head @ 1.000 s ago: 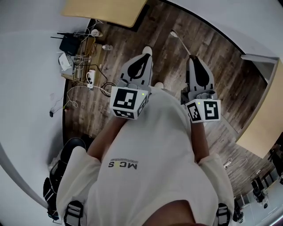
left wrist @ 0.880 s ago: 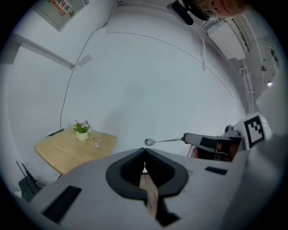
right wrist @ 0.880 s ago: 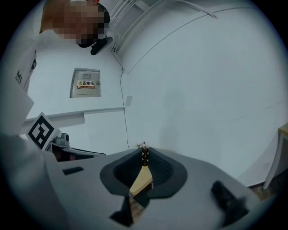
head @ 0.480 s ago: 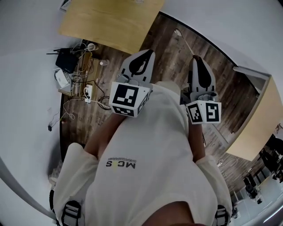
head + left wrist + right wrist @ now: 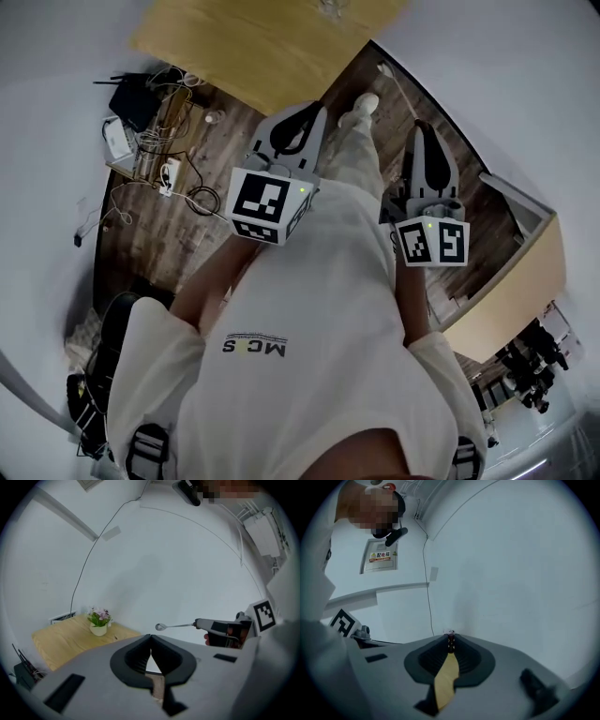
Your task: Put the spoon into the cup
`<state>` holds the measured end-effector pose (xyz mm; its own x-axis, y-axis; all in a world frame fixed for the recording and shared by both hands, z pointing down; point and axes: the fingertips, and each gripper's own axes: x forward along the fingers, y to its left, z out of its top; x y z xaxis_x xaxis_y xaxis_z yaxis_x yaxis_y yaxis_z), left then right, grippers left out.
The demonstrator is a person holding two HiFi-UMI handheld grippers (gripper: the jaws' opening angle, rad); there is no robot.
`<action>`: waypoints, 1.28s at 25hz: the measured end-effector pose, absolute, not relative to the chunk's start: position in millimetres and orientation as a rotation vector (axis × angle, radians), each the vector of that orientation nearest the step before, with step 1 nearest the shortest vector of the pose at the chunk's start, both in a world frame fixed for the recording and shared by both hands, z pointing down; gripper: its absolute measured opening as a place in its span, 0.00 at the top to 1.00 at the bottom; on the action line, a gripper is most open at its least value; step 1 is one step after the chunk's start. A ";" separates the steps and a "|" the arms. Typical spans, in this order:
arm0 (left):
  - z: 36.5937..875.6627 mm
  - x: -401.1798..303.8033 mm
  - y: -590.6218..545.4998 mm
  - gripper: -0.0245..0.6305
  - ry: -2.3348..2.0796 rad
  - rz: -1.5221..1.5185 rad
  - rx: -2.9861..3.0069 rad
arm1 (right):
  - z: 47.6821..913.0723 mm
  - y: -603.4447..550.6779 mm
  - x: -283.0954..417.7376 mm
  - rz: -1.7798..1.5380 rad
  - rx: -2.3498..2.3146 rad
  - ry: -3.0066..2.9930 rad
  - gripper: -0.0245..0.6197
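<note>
My right gripper (image 5: 419,127) is shut on a metal spoon (image 5: 385,71), whose bowl points ahead over the wooden floor. In the left gripper view the spoon (image 5: 162,626) sticks out level from the right gripper (image 5: 197,624). In the right gripper view only the handle's end shows between the closed tips of the right gripper (image 5: 451,637). My left gripper (image 5: 313,112) is shut with nothing in it, its tips of the left gripper (image 5: 150,636) meeting. No cup is in view. A light wooden table (image 5: 246,42) lies ahead, also seen as the table (image 5: 65,640).
A small white pot with pink flowers (image 5: 99,620) stands on the table. Cables, a router and power strips (image 5: 145,141) clutter the floor at left. A black chair (image 5: 111,330) is at lower left, another wooden surface (image 5: 511,295) at right. The person's shoe (image 5: 361,105) is forward.
The table ahead has come further into the head view as the person steps forward, one leg now swung out. Both grippers stay shut and keep their places before the body.
</note>
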<state>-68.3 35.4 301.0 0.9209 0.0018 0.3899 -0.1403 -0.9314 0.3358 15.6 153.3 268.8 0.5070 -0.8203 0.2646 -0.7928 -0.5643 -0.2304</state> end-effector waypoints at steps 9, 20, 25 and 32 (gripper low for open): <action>325.9 19.0 -6.7 0.94 -0.395 0.601 2.718 | 308.1 90.7 124.4 -0.603 -2.453 1.741 0.88; 344.8 89.9 -71.7 0.94 -0.818 0.605 2.582 | 341.7 -26.9 215.3 -0.623 -2.167 2.214 0.88; 344.4 95.2 -82.1 0.94 -0.984 0.600 2.493 | 348.3 -53.7 233.2 -0.668 -2.049 2.330 0.88; 345.8 104.3 -86.0 0.94 -1.071 0.585 2.462 | 367.4 -60.4 240.2 -0.707 -1.996 2.405 0.88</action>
